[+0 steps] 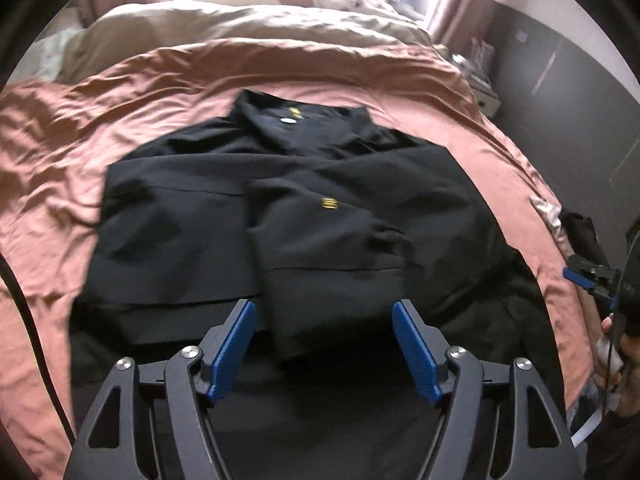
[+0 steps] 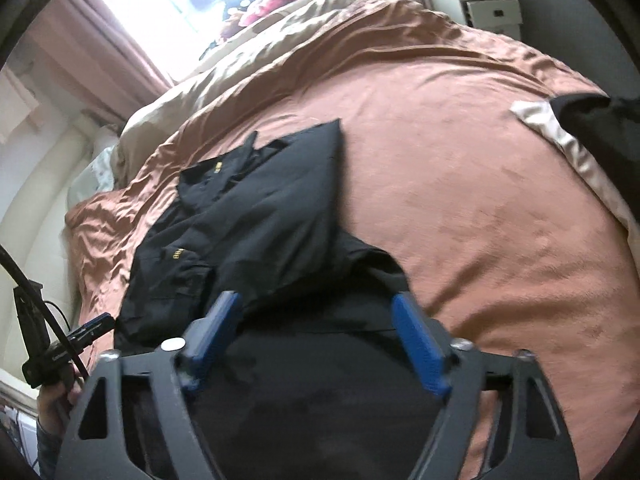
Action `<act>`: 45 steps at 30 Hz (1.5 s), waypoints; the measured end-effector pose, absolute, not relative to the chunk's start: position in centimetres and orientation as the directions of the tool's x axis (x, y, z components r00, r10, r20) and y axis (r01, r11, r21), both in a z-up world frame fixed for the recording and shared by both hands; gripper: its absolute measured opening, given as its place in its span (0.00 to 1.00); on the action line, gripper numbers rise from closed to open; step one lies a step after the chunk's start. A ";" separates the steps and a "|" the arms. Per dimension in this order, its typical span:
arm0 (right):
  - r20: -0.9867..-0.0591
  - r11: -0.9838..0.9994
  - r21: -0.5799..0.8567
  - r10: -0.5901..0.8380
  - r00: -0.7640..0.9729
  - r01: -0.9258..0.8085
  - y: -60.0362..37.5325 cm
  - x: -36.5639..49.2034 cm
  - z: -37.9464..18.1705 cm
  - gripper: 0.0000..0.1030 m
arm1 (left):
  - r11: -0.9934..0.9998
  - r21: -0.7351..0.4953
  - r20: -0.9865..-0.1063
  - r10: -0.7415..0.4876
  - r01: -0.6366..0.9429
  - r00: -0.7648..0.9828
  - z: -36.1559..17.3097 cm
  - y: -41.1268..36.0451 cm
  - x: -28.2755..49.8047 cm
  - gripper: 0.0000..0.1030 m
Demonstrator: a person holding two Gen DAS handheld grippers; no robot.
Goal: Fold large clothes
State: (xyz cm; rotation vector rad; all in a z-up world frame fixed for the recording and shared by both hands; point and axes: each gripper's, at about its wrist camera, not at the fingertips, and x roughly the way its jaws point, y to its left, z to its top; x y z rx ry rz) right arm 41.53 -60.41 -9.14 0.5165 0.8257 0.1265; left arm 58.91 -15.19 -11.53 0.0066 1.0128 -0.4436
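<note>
Two grippers: both in view, each seen from its own wrist camera, both over the near end of the garment.
Left gripper (image 1: 324,312): my jaws stand spread, blue pads apart, nothing pinched between them; dark cloth lies below and between them, contact not discernible.
Right gripper (image 2: 316,308): my jaws stand spread; the garment's near hem lies under and between the fingers, but the pads are not pressed on it. View is motion-blurred.
Black garment (image 1: 288,208): a large dark top with collar, lying on the bed, collar end away from me. Both sides are folded in over the middle; the right-hand panel overlaps the left one.
Yellow marks: a small emblem (image 1: 329,202) on the upper folded panel; a second yellow mark with a white disc beside it near the collar (image 1: 294,114).
Garment, right wrist view (image 2: 256,216): one folded corner points toward the head of the bed; the lower hem spreads wider near my fingers.
Bed cover (image 1: 92,92): rust-coloured, wrinkled, carrying the garment.
Beige bedding (image 1: 240,24): bunched beyond the rust cover, toward the bright window.
Other cloth: a pale satin piece (image 2: 560,136) with a dark item on it at the bed's right edge, well apart from the garment.
Nightstand (image 2: 484,8): pale, beside the head of the bed.
</note>
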 end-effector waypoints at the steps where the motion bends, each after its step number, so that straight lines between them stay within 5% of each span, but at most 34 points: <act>1: -0.674 0.869 0.484 0.299 0.675 0.099 -60.3 41.7 -9.5 0.63 | 0.907 -0.194 -0.823 -0.358 0.374 0.440 -11.8 -16.2 59.1 0.71; 14: -0.698 0.848 0.505 0.293 0.654 0.159 -62.1 40.7 -12.1 0.62 | 0.878 -0.011 -0.910 -0.207 0.478 0.360 -18.6 -25.4 60.0 0.70; 18: -0.698 0.850 0.503 0.289 0.656 0.160 -62.0 40.8 -12.1 0.62 | 0.881 -0.043 -0.901 -0.238 0.470 0.363 -18.3 -24.2 60.2 0.40; 21: -0.698 0.857 0.493 0.287 0.656 0.149 -61.3 41.1 -12.1 0.62 | 0.875 -0.103 -0.885 -0.297 0.473 0.358 -16.7 -22.9 60.4 0.35; 34: -0.735 0.909 0.400 0.239 0.634 0.121 -58.2 43.1 -12.1 0.62 | 0.938 -0.149 -0.807 -0.298 0.313 0.509 -9.9 -10.4 62.2 0.35; 45: -0.749 0.925 0.361 0.213 0.628 0.118 -57.1 44.1 -12.1 0.62 | 0.973 -0.199 -0.830 -0.229 0.114 0.508 -11.0 -0.2 62.0 0.54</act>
